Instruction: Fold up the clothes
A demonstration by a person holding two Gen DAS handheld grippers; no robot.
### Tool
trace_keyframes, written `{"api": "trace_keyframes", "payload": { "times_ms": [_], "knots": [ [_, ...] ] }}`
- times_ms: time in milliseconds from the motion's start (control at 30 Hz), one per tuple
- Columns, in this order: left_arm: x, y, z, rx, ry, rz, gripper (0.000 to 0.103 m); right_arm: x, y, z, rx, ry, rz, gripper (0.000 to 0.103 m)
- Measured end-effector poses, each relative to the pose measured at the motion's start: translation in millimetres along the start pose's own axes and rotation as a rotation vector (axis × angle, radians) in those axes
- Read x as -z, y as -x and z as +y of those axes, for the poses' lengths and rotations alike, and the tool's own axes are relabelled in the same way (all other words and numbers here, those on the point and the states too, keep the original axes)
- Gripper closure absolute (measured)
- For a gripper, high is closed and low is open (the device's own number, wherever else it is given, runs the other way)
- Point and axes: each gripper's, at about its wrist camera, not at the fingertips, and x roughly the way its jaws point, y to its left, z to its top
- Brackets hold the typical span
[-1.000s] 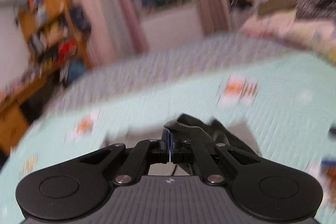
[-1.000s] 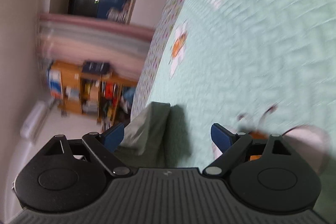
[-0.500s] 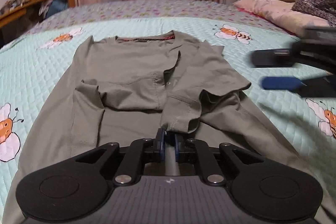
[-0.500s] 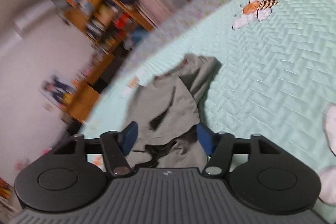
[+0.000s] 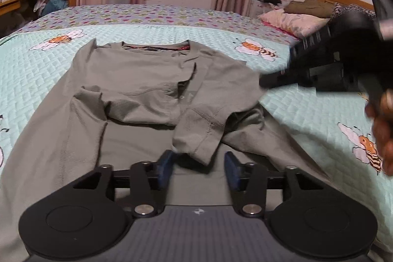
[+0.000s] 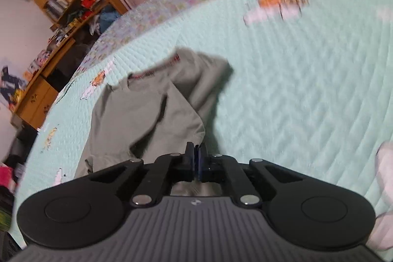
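Shirt (image 5: 152, 80), one only, grey-green and long-sleeved, lies flat on the bed under my two tools. From the left hand-held gripper (image 5: 198, 170) outward: its jaws have just been opening and now stand apart, with the cuff (image 5: 196, 139) of one sleeve lying loose between and just ahead of the blue pads (image 5: 164, 167), neither pad pressing on it. That sleeve is folded in across the body; I count two sleeves, the other (image 5: 86, 109) also doubled inward on the far side of the chest. The garment's long axis runs straight away from this camera, hem nearest me, collar (image 5: 157, 46) with its red inner band pointing toward the window.

My right hand-held gripper (image 6: 195, 158) has just been closing and is now pinched shut on a fold of the shirt's fabric at its edge, the cloth rising to the tips. In the left view it shows as a dark blur (image 5: 326, 65) above the bedspread, with fingers (image 5: 383, 129) of my hand beside it.

Bedspread (image 5: 307, 114): mint quilting, with five bee prints that I can count in the left view. Two curtains flank the window.
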Motion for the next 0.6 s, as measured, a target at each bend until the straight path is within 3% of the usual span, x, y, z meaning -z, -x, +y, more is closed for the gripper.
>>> {"api": "trace_keyframes", "payload": {
  "times_ms": [133, 267, 400, 533, 600],
  "knots": [
    [0.1, 1.4, 8.4, 0.047, 0.044, -0.01, 0.044, -20.8, 10.8, 29.5, -0.017, 0.042, -0.031, 0.1],
    [-2.7, 3.9, 30.3, 0.135, 0.161, -0.009, 0.044, -39.4, 3.3, 65.7, -0.083, 0.042, -0.005, 0.1],
    [-4.1, 3.9, 49.9, 0.197, 0.272, -0.004, 0.049, -51.8, -15.6, 112.4, -0.087, 0.104, 0.025, 0.1],
    [-4.4, 4.2, 58.8, 0.206, 0.323, -0.004, 0.05, -57.4, -56.7, 151.5, -0.072, 0.202, 0.1, 0.1],
    [-3.9, 5.2, 63.4, 0.206, 0.344, -0.008, 0.05, -58.5, -78.5, 160.0, -0.085, 0.248, 0.146, 0.093]
  ]
}}
